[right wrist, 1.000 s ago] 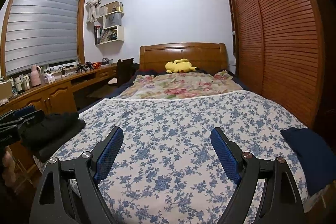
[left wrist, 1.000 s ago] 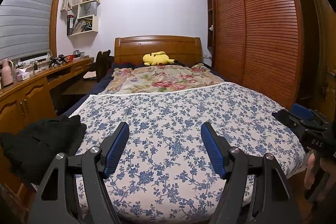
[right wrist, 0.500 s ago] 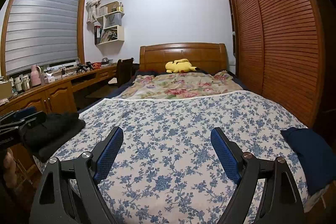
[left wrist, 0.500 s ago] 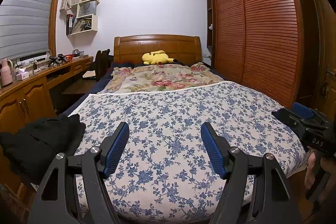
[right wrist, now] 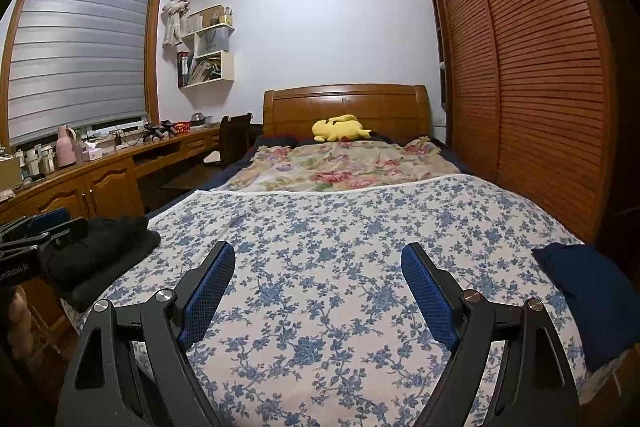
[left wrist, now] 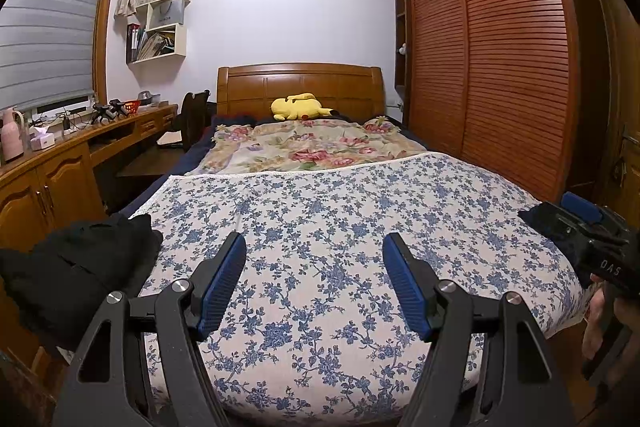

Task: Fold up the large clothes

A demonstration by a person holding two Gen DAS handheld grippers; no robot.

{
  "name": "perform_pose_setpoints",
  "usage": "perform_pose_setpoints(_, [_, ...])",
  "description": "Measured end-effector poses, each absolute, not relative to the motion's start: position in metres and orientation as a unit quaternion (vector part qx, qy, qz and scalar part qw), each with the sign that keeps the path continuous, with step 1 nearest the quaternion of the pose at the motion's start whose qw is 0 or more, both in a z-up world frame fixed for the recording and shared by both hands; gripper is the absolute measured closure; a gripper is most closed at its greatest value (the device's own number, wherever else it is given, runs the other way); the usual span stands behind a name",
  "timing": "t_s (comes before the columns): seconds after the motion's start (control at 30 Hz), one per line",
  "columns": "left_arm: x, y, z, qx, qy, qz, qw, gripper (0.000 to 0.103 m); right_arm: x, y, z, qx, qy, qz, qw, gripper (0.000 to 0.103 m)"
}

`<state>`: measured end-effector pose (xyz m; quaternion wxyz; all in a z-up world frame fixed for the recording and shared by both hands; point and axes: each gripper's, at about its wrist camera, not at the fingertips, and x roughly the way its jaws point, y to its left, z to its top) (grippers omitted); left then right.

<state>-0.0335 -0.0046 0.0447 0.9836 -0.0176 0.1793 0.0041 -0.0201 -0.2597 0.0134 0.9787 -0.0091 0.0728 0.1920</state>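
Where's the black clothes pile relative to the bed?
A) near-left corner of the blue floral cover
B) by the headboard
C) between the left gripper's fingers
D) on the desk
A: the black clothes pile sits at the near-left corner of the blue floral cover.

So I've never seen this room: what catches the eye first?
The blue-flowered bedspread fills the foreground, between the open left gripper and right gripper. A yellow plush toy lies by the headboard. Black clothes sit at the bed's left edge, a navy garment at its right.
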Motion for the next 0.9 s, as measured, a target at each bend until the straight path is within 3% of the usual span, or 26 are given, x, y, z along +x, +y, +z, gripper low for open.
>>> perform_pose_setpoints(0.9, [-0.0338, -0.006, 0.0451, -0.017, 0.179, 0.004, 0.984, 0.031, -0.02, -0.2601, 0.0135, -0.009, 0.075, 0.193, 0.978, 0.017])
